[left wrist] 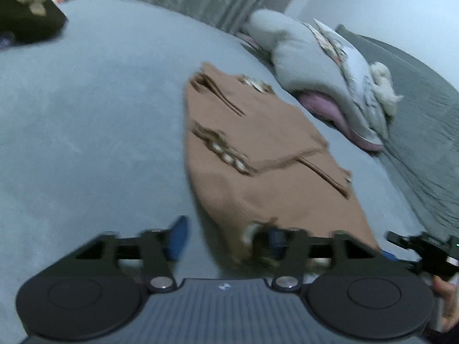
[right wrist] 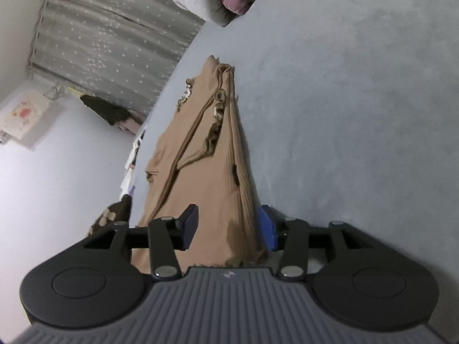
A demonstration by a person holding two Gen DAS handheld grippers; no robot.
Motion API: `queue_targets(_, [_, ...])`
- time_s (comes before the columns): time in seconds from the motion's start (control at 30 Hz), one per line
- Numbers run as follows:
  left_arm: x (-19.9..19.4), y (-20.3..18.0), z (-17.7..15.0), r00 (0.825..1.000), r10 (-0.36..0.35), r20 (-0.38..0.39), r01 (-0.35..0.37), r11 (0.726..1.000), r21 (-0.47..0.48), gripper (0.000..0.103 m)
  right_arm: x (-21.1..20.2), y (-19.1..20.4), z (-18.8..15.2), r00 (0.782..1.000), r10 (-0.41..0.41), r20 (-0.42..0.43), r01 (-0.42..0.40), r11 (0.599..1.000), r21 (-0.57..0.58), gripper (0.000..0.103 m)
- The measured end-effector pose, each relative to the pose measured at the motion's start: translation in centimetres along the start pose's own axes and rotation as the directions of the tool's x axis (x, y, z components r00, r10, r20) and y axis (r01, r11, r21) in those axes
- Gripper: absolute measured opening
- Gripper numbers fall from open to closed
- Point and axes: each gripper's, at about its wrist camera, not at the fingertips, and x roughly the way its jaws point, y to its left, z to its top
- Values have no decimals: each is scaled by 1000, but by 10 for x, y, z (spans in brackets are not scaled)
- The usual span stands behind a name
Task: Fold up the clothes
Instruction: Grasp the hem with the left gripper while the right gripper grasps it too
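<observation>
The tan ribbed knit garment with frilled trim [left wrist: 252,143] lies folded into a long strip on the grey-blue bed cover [left wrist: 100,114], its long axis running away from both tools. Its near end sits between the spread blue pads of the right tool [right wrist: 229,226], unpinched. The left tool [left wrist: 226,238], jaws also apart, straddles the near left corner. Crumpled grey bedding [left wrist: 315,66] lies far right; a grey curtain [right wrist: 114,43] hangs behind.

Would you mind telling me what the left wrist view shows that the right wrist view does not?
Only the left wrist view shows the grey pillow in full, the white plush toy, the right gripper at its edge and the open left gripper. Only the right wrist view shows the white wall with its floral cloth. Both show the folded tan garment, the blue-grey bed and the curtain.
</observation>
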Motion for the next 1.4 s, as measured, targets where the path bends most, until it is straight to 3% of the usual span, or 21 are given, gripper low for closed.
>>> queue_targets(0.17, [8,10,6,1000,-16,-9,15,998,-56,65,2,12,-15,999,-51,14,53,991,-121,53])
queue_targets(0.3, [1,25,11,998,-62,25,65,986,-155,68,-2,8,-16,1000,-22,-7,21,995,-100,53])
queue_targets(0.4, [11,27,10,997,-70,-20,66,984,-168,69,-1,8,-18,1000,-20,-13,18,992,-128,53])
queue_targets(0.5, [21,16,7,993,-106,-52,96,982,-164,77,1,13,-22,999,-35,-24,30,985,-170,51])
queue_targets(0.53, [23,12,8,989,-133,-66,121,978,-170,77,2,14,-22,999,-43,-28,37,984,-176,43])
queue_targets(0.57, [26,9,7,983,-165,-80,148,971,-186,77,3,15,-23,998,-51,-33,44,982,-181,15])
queue_targets(0.6, [29,7,6,978,-185,-92,165,967,-195,77,6,11,-25,996,-63,-67,52,986,-156,8])
queue_targets(0.67, [34,-3,5,979,-169,-112,151,976,-156,69,5,9,-28,997,-55,-58,47,989,-140,8])
queue_targets(0.73, [36,-10,4,984,-127,-124,112,986,-122,25,-1,18,-27,997,-64,-41,56,983,-173,8])
queue_targets(0.8, [35,-4,5,981,-150,-123,127,976,-177,12,-9,23,-25,999,-45,-18,42,984,-173,8])
queue_targets(0.87, [30,1,7,979,-176,-108,149,965,-215,10,-18,28,-21,1000,-11,10,12,986,-165,7])
queue_targets(1.07, [5,-12,23,977,-214,-15,208,965,-162,9,-35,42,-14,995,89,54,-79,985,-152,7])
queue_targets(1.27, [7,-9,26,981,-189,-50,174,960,-220,9,-41,48,-6,987,130,91,-119,987,-109,7])
queue_targets(1.4, [-2,-9,35,981,-195,-22,183,952,-245,10,-42,58,-1,977,177,120,-167,982,-89,7])
